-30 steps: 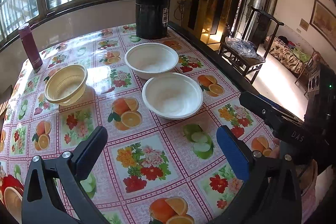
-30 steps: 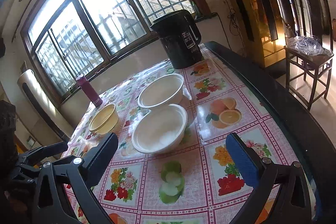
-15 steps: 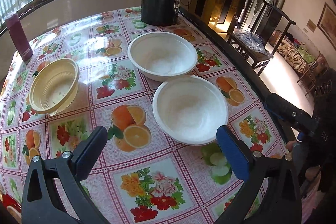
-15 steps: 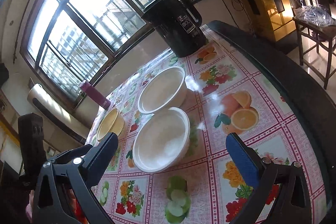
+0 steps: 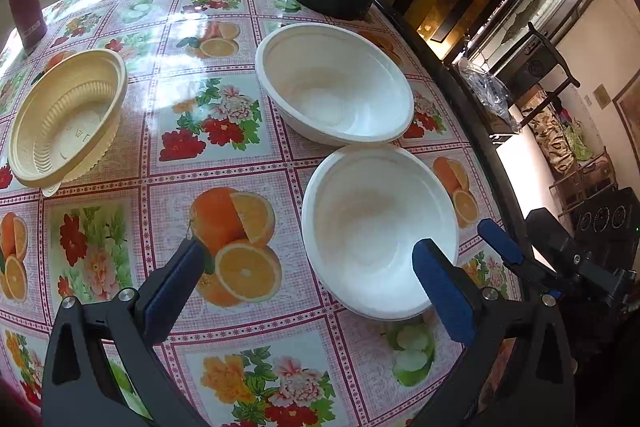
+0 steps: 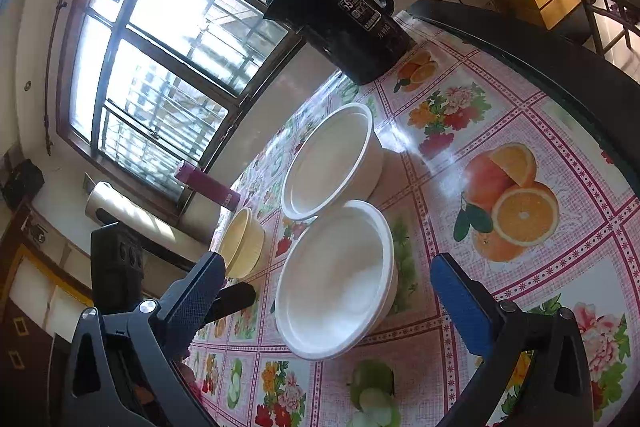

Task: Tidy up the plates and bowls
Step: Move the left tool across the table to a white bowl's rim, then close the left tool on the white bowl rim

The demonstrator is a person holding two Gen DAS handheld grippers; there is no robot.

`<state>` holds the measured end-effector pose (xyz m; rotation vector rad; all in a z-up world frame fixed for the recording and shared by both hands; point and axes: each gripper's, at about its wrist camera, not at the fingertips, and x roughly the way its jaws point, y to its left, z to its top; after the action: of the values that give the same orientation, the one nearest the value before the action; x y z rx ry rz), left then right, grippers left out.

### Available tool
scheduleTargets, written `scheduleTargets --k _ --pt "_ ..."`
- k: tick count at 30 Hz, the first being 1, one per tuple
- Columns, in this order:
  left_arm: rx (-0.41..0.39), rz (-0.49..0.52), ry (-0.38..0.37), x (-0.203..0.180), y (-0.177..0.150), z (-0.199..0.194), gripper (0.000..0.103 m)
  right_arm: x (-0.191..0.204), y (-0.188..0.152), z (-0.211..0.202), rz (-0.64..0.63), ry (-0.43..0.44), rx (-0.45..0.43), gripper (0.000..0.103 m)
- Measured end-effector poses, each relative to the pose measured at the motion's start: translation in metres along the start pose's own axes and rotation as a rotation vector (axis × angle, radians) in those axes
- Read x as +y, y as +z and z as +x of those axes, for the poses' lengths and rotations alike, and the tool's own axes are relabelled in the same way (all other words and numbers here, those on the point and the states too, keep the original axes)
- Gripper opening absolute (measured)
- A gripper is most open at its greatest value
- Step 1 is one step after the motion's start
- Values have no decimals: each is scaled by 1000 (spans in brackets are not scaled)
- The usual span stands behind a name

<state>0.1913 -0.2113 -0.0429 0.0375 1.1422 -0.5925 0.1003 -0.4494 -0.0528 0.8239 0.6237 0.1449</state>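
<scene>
Both tools (image 5: pixel 312 275) (image 6: pixel 332 291) hover wide apart over the near white bowl (image 5: pixel 380 231).

A: Right wrist view. The right gripper (image 6: pixel 320 291) has its blue-padded jaws spread wide, holding nothing. Nearer round white bowl (image 6: pixel 336 279) sits between them, untouched.

B: Second bowl?

A: The farther round white bowl (image 6: pixel 332 159) lies at 12 o'clock from the nearer one, rims just touching or overlapping; cannot tell which. Ribbed cream plastic bowl (image 6: pixel 242 247) at 9 o'clock. Tall black kettle (image 6: pixel 344 19) at 12 o'clock, far edge of the fruit-and-flower tablecloth (image 6: pixel 516 131).

B: Left side?

A: Maroon cylindrical bottle (image 6: pixel 208 185) near the window.
</scene>
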Motion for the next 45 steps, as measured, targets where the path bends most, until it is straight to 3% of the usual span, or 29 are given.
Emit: scheduleTargets --k 11,24,31,39,43,45 --pt "16 10 72 -7 2 19 99 -10 -2 15 72 90 50 103" --pt "32 -14 38 -2 6 28 97 -14 -4 22 90 61 57 93" --pt "60 -4 32 -3 7 36 60 -18 -5 29 92 30 82 72" --pt "44 -19 6 0 8 32 47 -18 -6 30 82 6 77 58" --pt "55 -17 -16 -1 7 33 30 -20 -7 31 87 -8 88 51" --pt "53 -15 -16 -2 7 33 29 -21 -6 32 89 -18 89 48"
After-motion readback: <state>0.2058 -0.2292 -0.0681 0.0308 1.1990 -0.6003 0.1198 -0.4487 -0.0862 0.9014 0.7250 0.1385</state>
